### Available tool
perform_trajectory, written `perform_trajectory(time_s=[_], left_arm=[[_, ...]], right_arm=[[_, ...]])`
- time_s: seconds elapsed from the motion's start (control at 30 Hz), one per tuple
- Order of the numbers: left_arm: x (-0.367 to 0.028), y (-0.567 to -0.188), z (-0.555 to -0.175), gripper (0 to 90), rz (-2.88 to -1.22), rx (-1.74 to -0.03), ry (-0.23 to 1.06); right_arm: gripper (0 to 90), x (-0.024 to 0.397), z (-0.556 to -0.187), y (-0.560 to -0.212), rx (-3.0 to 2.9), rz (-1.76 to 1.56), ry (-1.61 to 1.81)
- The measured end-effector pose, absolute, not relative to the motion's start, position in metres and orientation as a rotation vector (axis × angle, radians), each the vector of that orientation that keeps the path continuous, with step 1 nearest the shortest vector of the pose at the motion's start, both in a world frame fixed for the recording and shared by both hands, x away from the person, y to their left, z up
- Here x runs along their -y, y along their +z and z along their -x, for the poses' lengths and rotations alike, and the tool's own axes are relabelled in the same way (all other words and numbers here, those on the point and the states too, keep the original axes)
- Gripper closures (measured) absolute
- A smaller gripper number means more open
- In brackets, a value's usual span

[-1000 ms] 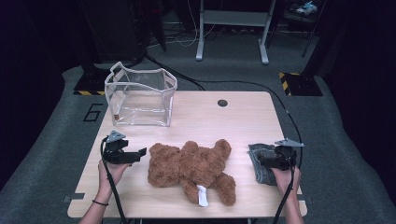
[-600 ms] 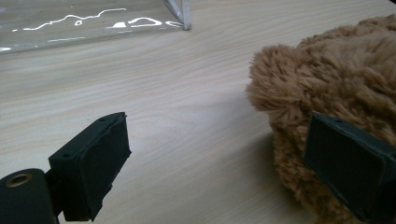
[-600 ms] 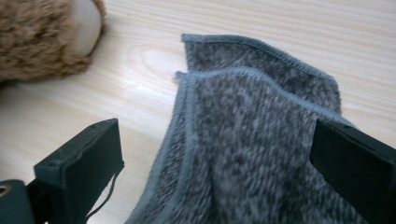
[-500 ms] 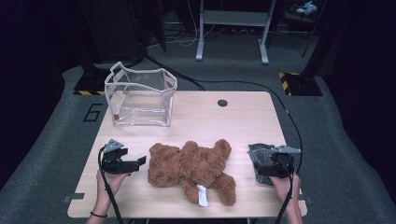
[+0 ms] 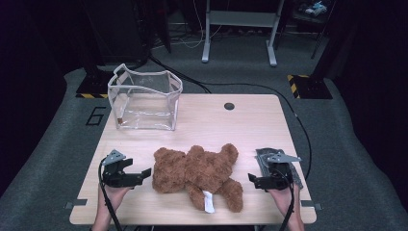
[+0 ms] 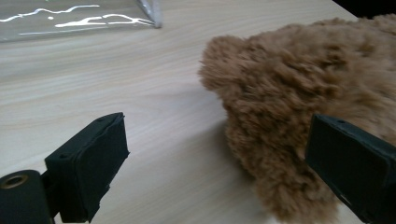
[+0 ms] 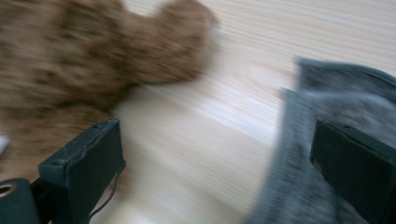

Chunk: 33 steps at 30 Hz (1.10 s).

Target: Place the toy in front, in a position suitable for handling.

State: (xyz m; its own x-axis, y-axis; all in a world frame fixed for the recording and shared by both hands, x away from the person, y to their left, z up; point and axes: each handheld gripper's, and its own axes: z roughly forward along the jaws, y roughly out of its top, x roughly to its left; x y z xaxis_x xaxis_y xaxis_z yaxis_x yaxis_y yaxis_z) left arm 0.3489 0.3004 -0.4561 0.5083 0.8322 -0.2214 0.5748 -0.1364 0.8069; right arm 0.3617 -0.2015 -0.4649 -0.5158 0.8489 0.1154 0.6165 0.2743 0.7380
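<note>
A brown teddy bear (image 5: pixel 199 172) lies face down at the front middle of the wooden table (image 5: pixel 231 122), with a white tag (image 5: pixel 208 202) by its leg. My left gripper (image 5: pixel 142 174) is open, just left of the bear's head, and points at it. The bear's fur (image 6: pixel 299 93) reaches between its jaws in the left gripper view. My right gripper (image 5: pixel 254 180) is open too, right of the bear. It hovers over a folded grey cloth (image 5: pixel 267 159). The right gripper view is blurred, with the bear (image 7: pixel 93 60) to its left and the grey cloth (image 7: pixel 336 140) to its right.
A clear plastic bag-like container (image 5: pixel 144 100) stands open at the table's back left. A dark round grommet (image 5: pixel 229 106) sits near the back edge. Cables run over the grey floor (image 5: pixel 337 144) behind the table.
Both hands have pulled back towards the table's front edge, and the grippers now sit lower and nearer the person. The bear and the cloth have not moved.
</note>
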Motion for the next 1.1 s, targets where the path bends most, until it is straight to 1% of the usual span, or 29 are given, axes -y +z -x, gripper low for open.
perform_trajectory(time_s=[0.17, 0.23, 0.5, 0.53, 0.63, 0.67, 0.7, 0.73, 0.8, 0.87, 0.93, 0.97, 1.03, 1.1], left_arm=[[-0.29, -0.446, -0.344, 4.1, -1.853, -1.119, 0.318], [-0.282, -0.446, -0.344, 3.7, -1.882, -1.095, 0.285], [-0.258, -0.456, -0.354, 3.9, -1.989, -1.04, 0.216], [-0.255, -0.458, -0.356, 4.6, -2.003, -1.032, 0.21], [-0.249, -0.462, -0.359, 10.9, -2.019, -1.012, 0.181], [-0.248, -0.463, -0.36, 12.6, -2.025, -1.0, 0.158], [-0.247, -0.464, -0.361, 16.5, -2.027, -0.994, 0.161], [-0.245, -0.464, -0.361, 17.2, -2.038, -0.987, 0.152], [-0.243, -0.465, -0.361, 22.7, -2.051, -0.98, 0.164], [-0.242, -0.466, -0.36, 29.4, -2.057, -0.97, 0.166], [-0.242, -0.469, -0.36, 36.8, -2.051, -0.963, 0.163], [-0.242, -0.47, -0.361, 41.9, -2.058, -0.954, 0.153], [-0.242, -0.471, -0.361, 49.2, -2.044, -0.951, 0.152], [-0.243, -0.472, -0.362, 55.2, -2.038, -0.947, 0.153]], right_arm=[[2.3, 0.169, -0.356, -0.452, -2.331, -1.231, 1.143], [2.3, 0.158, -0.357, -0.45, -2.364, -1.188, 1.153], [0.0, 0.123, -0.369, -0.453, -2.494, -1.117, 1.156], [0.0, 0.118, -0.371, -0.454, -2.502, -1.102, 1.154], [0.3, 0.111, -0.376, -0.456, -2.525, -1.089, 1.135], [2.4, 0.108, -0.378, -0.458, -2.538, -1.071, 1.136], [5.6, 0.105, -0.379, -0.46, -2.562, -1.063, 1.115], [10.5, 0.104, -0.379, -0.462, -2.574, -1.041, 1.115], [15.9, 0.098, -0.379, -0.465, -2.591, -1.03, 1.107], [23.1, 0.098, -0.379, -0.468, -2.6, -1.032, 1.123], [34.3, 0.099, -0.379, -0.469, -2.595, -1.036, 1.141], [40.1, 0.098, -0.38, -0.47, -2.604, -1.023, 1.151], [48.6, 0.096, -0.379, -0.47, -2.594, -1.027, 1.152], [55.1, 0.094, -0.38, -0.471, -2.585, -1.008, 1.156]])
